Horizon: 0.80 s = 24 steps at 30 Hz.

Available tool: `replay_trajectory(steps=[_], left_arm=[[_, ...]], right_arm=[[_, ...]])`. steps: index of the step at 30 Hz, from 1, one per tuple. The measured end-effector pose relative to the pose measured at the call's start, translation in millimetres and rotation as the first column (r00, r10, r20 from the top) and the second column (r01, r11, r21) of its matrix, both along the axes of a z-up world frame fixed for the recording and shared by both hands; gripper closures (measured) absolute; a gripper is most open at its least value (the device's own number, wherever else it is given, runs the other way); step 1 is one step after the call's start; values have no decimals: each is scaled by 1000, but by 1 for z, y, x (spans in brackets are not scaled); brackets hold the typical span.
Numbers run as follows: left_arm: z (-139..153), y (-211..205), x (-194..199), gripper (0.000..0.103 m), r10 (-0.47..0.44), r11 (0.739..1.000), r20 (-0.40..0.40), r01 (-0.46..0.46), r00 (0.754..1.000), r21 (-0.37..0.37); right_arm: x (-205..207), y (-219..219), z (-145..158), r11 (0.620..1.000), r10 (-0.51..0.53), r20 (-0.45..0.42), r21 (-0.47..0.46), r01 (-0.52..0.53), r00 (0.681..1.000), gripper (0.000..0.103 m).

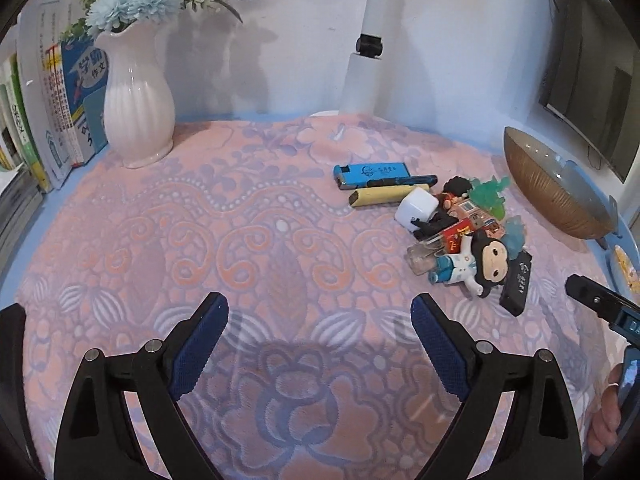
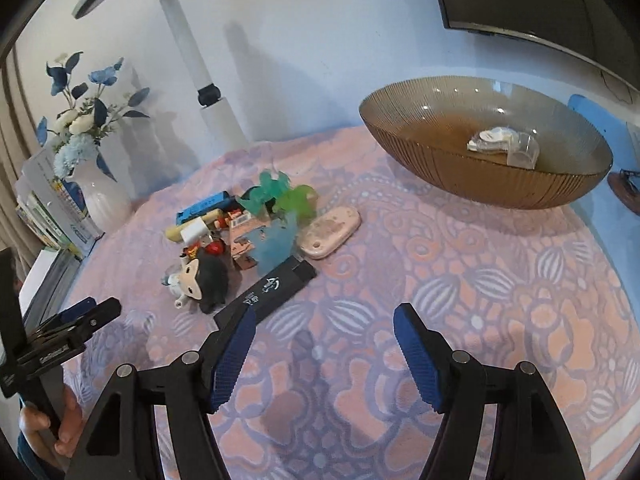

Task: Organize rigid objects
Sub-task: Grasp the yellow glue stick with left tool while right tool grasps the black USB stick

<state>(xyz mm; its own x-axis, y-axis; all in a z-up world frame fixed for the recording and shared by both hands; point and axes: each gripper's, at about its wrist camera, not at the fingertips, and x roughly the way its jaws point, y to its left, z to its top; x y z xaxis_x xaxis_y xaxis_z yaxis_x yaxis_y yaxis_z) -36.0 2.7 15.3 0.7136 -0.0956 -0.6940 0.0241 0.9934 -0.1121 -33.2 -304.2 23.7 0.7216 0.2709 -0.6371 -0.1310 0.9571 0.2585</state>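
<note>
- Clutter of small rigid toys (image 2: 240,236) lay heaped mid-desk on plush patterned cloth (image 2: 440,280).
- Flat black bar (image 2: 266,292) pointed diagonally toward the ribbed amber bowl (image 2: 500,184).
- Left claw (image 1: 320,320) and right claw (image 2: 324,324) gaped, holding nothing.

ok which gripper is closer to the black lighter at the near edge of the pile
Right. The right gripper hovers open just short of the black lighter, its left finger almost over the lighter's near end. The left gripper is open farther off, with the lighter well to its right.

Glossy ribbed glass bowl (image 2: 500,184), plush tablecloth (image 2: 440,280)
</note>
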Motion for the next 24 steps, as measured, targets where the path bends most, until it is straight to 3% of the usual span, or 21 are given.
replay_trajectory(steps=[7,9,11,13,15,18,20,24], left_arm=[[1,-2,-1,11,0,1000,-1,0,1000,8],[2,-5,2,11,-10,1000,-25,10,1000,12],[8,-5,5,11,-40,999,-41,40,998,4],[20,-10,13,11,-77,995,-38,79,996,58],[31,-20,24,11,-109,977,-14,110,994,185],[32,-29,44,20,-200,943,-3,193,980,270],[27,-30,60,29,-259,932,-32,258,965,255],[16,-29,91,29,-327,922,-64,333,943,198]], right_arm=[[-1,10,0,998,-6,-12,-55,5,1000,33],[-1,14,0,998,-18,-36,-68,16,999,34],[1,21,-3,1000,12,-99,-22,-14,995,36],[2,29,-6,999,34,-141,20,-31,989,38],[5,45,-9,999,36,-179,29,-32,983,38],[12,70,-12,997,-30,-185,-73,16,982,38],[17,84,-13,989,-78,-166,-138,55,983,38],[31,103,-16,962,-158,-151,-245,118,976,38]])
